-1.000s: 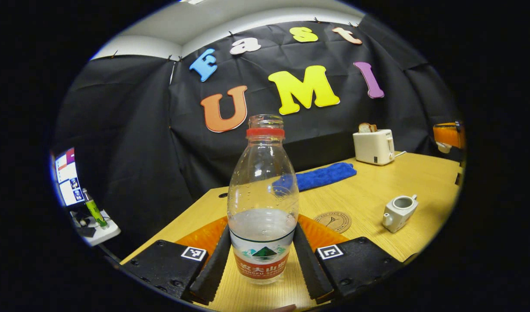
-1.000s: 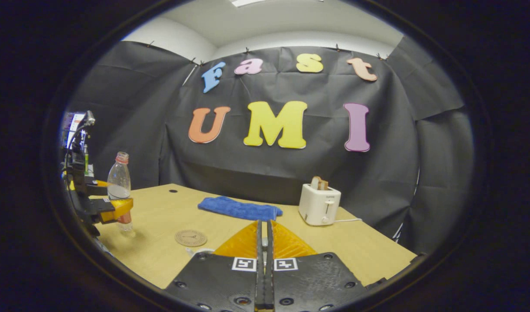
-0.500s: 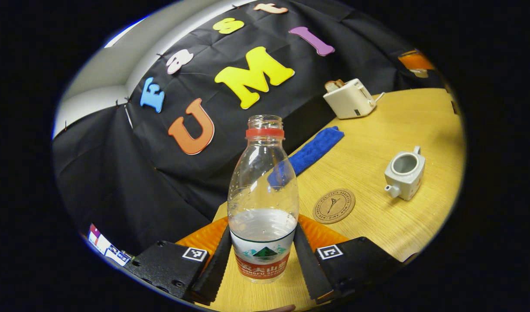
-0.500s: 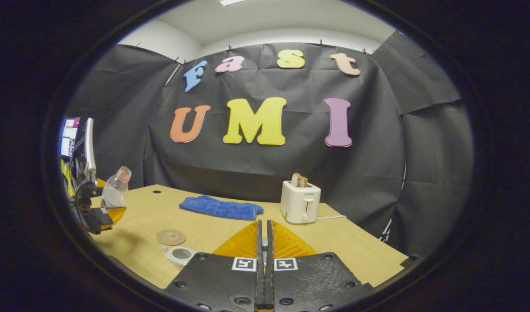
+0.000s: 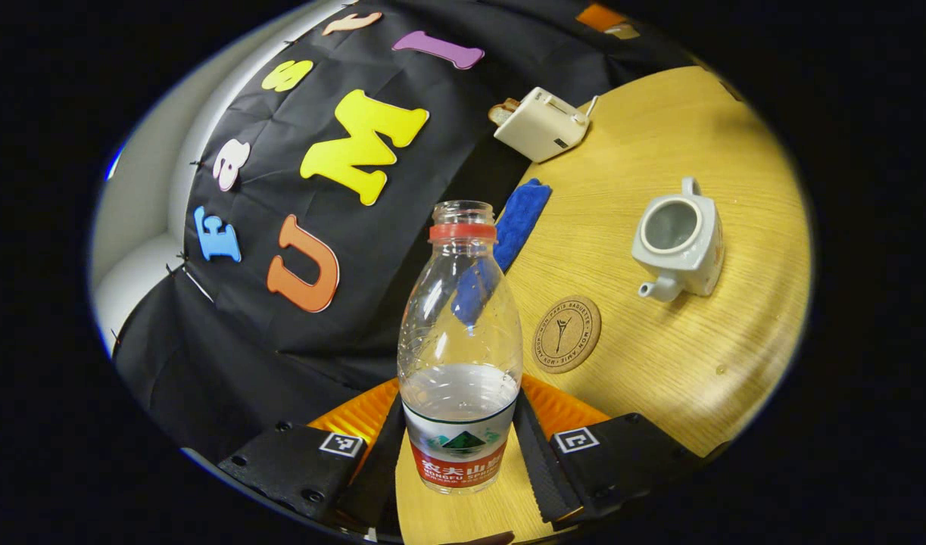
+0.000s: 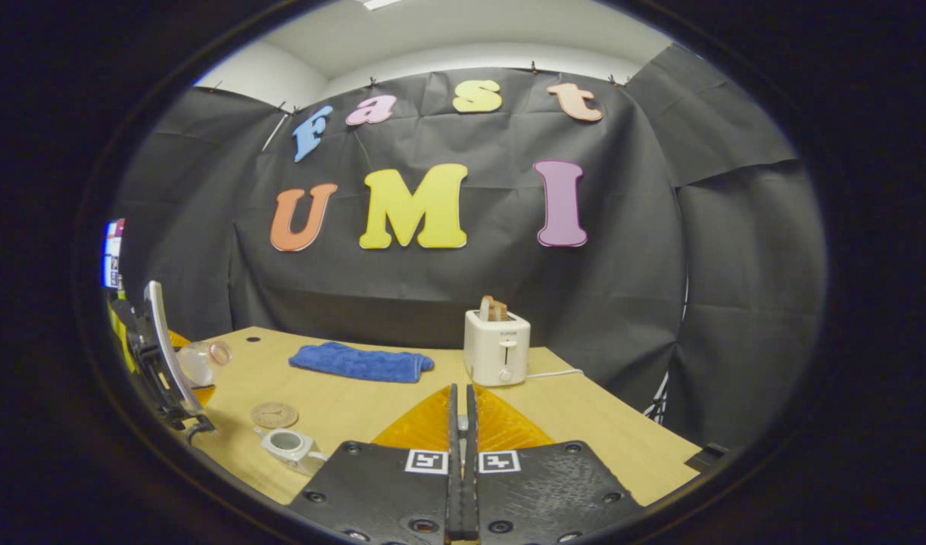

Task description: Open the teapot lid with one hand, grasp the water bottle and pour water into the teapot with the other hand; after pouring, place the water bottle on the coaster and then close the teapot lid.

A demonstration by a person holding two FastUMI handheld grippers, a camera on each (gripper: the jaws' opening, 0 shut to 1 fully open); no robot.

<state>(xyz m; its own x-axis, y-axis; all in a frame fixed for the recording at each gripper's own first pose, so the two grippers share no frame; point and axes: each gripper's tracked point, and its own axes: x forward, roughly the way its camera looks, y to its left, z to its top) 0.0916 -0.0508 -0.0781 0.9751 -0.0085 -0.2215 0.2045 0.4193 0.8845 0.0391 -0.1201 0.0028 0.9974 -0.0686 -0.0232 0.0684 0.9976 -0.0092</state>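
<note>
My left gripper (image 5: 459, 401) is shut on the lower part of a clear water bottle (image 5: 460, 341) with a red neck ring, no cap and water in its lower third. The view is rolled, so bottle and gripper lean over the table. A white teapot (image 5: 678, 242) stands open with no lid on it, to the right of a round cork coaster (image 5: 566, 334). In the right gripper view, the bottle (image 6: 205, 357) lies steeply tipped at far left, above the coaster (image 6: 274, 415) and teapot (image 6: 285, 443). My right gripper (image 6: 461, 469) has its fingers pressed together; anything between them is hidden.
A white toaster (image 5: 540, 123) holding toast and a folded blue cloth (image 5: 519, 219) sit at the back of the wooden table (image 5: 659, 363). The right gripper view has the toaster (image 6: 497, 348) mid-table and the cloth (image 6: 356, 362) left of it.
My left gripper has lifted and tipped the bottle sideways, closer to the teapot. The right gripper has drifted a little; its fingers stay shut.
</note>
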